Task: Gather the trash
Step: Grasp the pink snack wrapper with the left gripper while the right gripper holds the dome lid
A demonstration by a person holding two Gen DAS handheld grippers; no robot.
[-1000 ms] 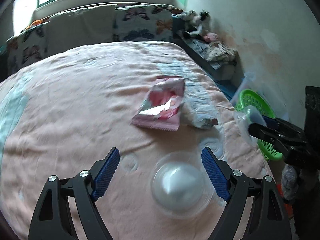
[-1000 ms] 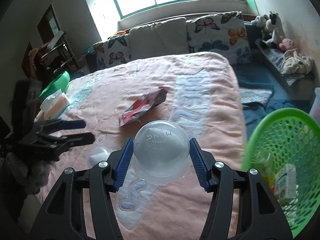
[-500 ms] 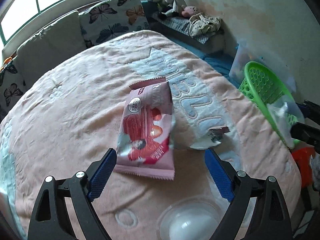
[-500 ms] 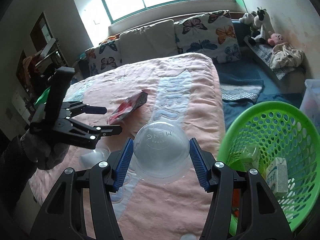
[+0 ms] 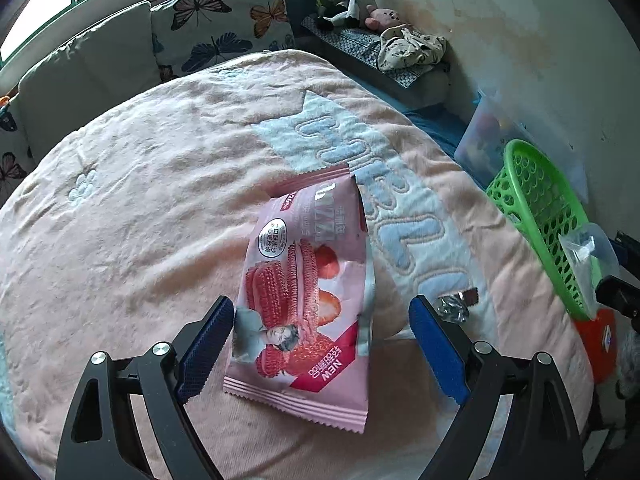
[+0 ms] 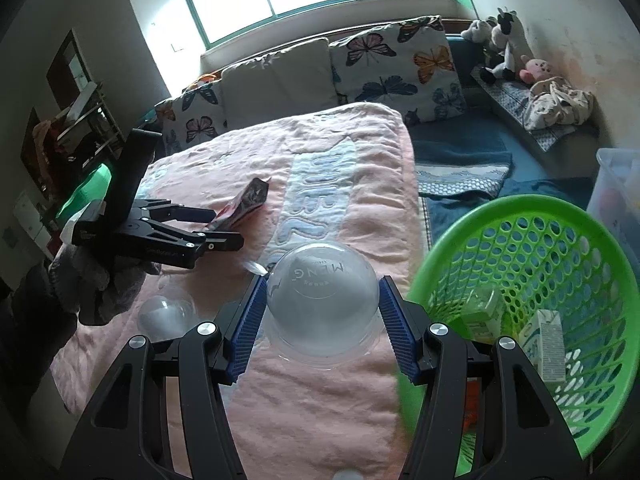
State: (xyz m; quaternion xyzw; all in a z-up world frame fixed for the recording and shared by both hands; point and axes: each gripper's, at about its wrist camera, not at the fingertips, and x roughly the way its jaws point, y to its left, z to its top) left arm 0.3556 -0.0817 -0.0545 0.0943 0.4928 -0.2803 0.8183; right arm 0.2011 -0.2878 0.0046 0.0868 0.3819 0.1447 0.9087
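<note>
A: Your left tongs stand spread wide over the bed, gripping nothing; the pink snack wrapper lies flat on the blanket between the fingers, untouched.

B: And your right tongs are clamped on the clear dome lid, holding it just beside the green basket, where two cartons lie.

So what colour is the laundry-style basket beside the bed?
Bright green, with a perforated wall; the basket shows best in the right wrist view.
</note>
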